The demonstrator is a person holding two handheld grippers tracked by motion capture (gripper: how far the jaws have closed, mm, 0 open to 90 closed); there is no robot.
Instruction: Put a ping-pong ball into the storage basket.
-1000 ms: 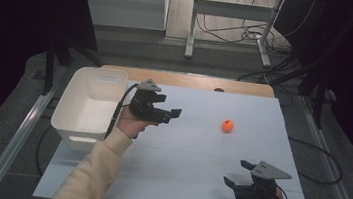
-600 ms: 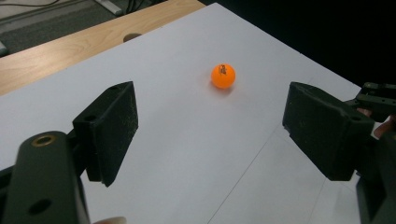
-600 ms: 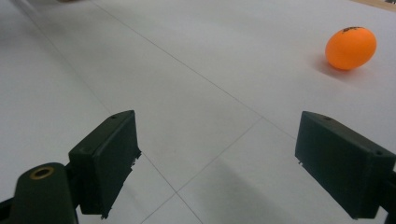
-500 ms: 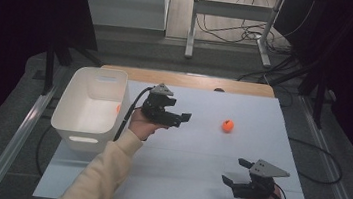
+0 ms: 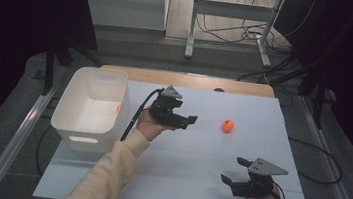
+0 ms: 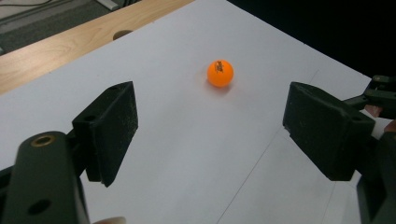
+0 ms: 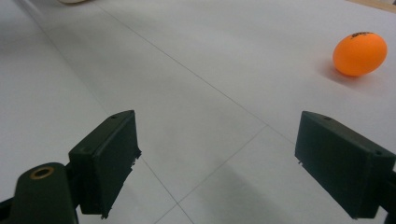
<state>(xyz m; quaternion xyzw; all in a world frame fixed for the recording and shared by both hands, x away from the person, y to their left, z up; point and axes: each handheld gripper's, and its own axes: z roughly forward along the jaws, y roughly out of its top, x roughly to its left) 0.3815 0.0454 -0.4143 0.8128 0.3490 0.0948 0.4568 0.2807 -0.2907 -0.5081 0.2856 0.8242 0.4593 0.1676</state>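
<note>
An orange ball [image 5: 228,126] lies on the white table sheet [image 5: 193,157], right of centre. My left gripper [image 5: 189,120] hovers just left of it, jaws open and empty, pointing toward the ball [image 6: 220,73], which sits ahead between the two black pads. My right gripper [image 5: 235,170] rests low near the front right of the sheet, open with nothing between its jaws. In the right gripper view the ball [image 7: 359,53] lies far off at the upper right. A second orange ball [image 5: 118,108] peeks inside the white bin.
A white plastic bin [image 5: 90,107] stands at the left edge of the sheet. A strip of bare wooden table [image 5: 186,80] runs along the far side. Dark floor, cables and a metal stand lie beyond.
My left gripper has moved right from beside the bin toward the ball, still open. The right gripper has stayed put.
</note>
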